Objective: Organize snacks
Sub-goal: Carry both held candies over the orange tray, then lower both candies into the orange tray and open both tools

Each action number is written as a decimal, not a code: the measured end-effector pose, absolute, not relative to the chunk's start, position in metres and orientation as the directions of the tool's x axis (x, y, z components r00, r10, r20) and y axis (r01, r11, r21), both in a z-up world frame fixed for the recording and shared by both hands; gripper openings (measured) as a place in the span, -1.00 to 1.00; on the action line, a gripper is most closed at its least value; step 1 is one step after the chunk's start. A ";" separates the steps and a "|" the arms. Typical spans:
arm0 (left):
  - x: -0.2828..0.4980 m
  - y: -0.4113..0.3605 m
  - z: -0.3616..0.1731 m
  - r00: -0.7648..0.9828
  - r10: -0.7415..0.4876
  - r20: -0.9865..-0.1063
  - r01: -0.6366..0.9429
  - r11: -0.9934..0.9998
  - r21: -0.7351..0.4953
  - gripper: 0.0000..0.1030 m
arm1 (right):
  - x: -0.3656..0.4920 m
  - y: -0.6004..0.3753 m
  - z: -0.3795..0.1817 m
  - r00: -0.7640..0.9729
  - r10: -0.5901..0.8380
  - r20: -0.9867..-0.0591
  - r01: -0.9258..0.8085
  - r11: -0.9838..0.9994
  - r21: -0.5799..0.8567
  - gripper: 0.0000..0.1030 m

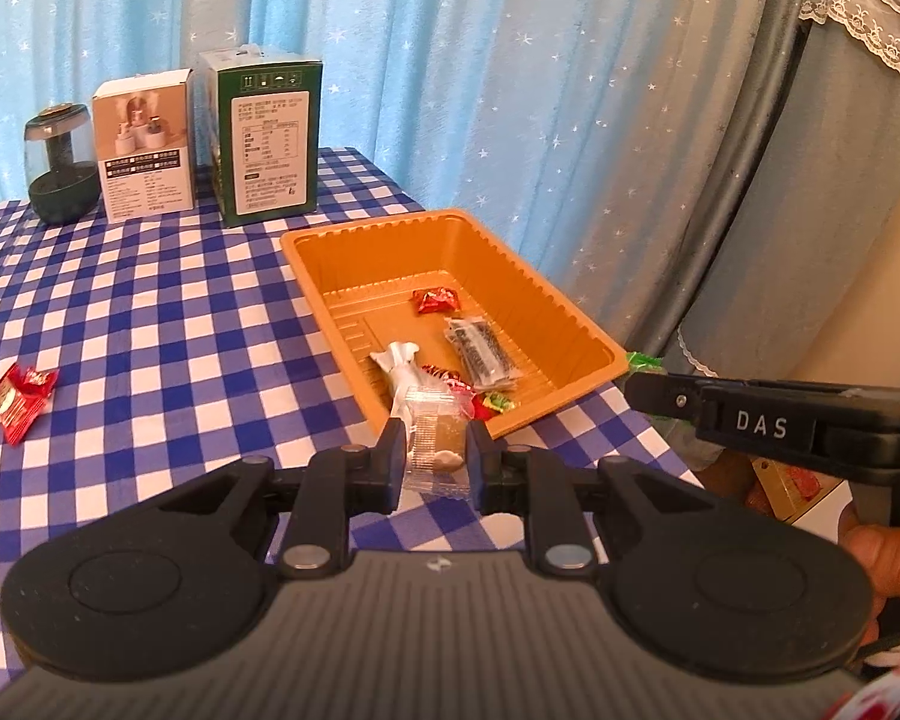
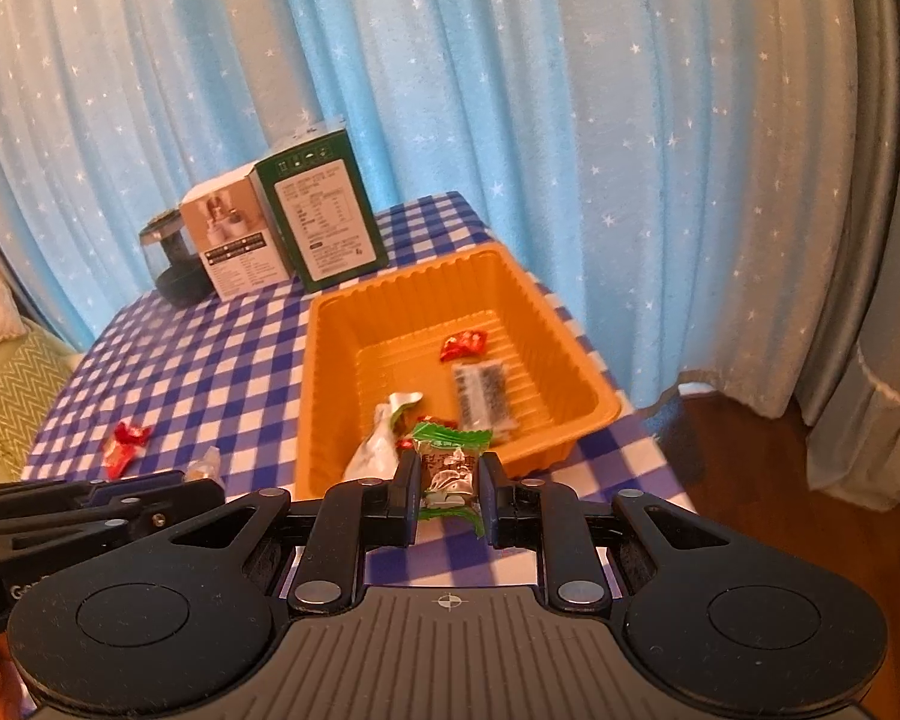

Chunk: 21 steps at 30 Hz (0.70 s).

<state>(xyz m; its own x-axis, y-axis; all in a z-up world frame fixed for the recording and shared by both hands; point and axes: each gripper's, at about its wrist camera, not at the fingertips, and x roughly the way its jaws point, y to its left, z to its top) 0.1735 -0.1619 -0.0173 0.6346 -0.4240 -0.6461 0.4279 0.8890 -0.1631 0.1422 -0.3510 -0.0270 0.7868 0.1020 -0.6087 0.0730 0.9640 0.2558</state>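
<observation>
An orange tray (image 1: 576, 306) (image 2: 576, 360) sits on the blue checked table and holds several wrapped snacks: a red one (image 1: 437, 300) (image 2: 463, 344), a dark clear-wrapped bar (image 1: 480, 353) (image 2: 483, 393) and a white packet (image 1: 399, 369) (image 2: 378, 444). My left gripper (image 1: 437, 450) is shut on a clear-wrapped brown snack (image 1: 441, 447) just before the tray's near rim. My right gripper (image 2: 450, 480) is shut on a green-wrapped snack (image 2: 452, 471) above the tray's near edge; it shows in the left wrist view (image 1: 660, 393). A red snack (image 1: 21, 399) (image 2: 125, 447) lies loose on the table at the left.
At the table's back stand a white box (image 1: 144, 147) (image 2: 234, 240), a green box (image 1: 264, 138) (image 2: 324, 213) and a dark glass jar (image 1: 60, 165) (image 2: 171, 267). Blue starred curtains hang behind. The table edge drops off right of the tray.
</observation>
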 end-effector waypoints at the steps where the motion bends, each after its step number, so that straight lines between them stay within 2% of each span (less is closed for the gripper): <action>1: 0.177 -0.164 -0.018 0.634 -0.425 -0.646 0.429 0.888 -0.164 -0.64 | 0.146 -0.354 -0.027 0.785 0.101 -0.611 0.072 0.965 0.252 -0.60; 21: 0.249 -0.193 -0.041 0.580 -0.454 -0.676 0.419 0.878 -0.231 -0.64 | 0.221 -0.377 -0.042 0.765 0.102 -0.636 0.013 0.985 0.173 -0.60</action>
